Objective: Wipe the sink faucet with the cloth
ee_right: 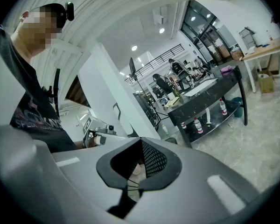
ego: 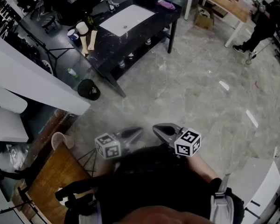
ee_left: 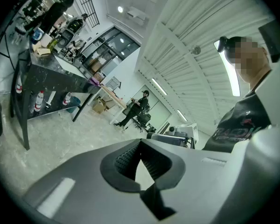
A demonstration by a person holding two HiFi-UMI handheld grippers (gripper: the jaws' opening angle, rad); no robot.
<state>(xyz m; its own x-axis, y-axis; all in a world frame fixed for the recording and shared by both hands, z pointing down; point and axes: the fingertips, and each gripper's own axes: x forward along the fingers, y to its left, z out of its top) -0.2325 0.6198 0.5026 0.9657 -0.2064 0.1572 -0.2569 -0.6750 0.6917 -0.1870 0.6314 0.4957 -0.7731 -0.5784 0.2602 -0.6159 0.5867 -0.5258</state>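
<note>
The faucet stood at the back edge of a white sink, set into a black marble-topped table far across the room from me. The cloth, a small purple bundle, lay on that table's far right end, apart from the sink and touching neither gripper. It also showed as a purple spot on the table end in the left gripper view and the right gripper view.

Bottles stood on the table's lower shelf. Wooden pieces and a white cup-like item sat on its near left end. A black cap lay on the grey stone floor beside the table.

Both grippers hung close to my body at the bottom of the head view, well away from the table. The left gripper had its jaws clenched together with nothing between them, as its own view confirmed. The right gripper was likewise clenched and empty.

Farther off, another person in dark clothes stood by a wood-topped table with a cardboard box under it.
</note>
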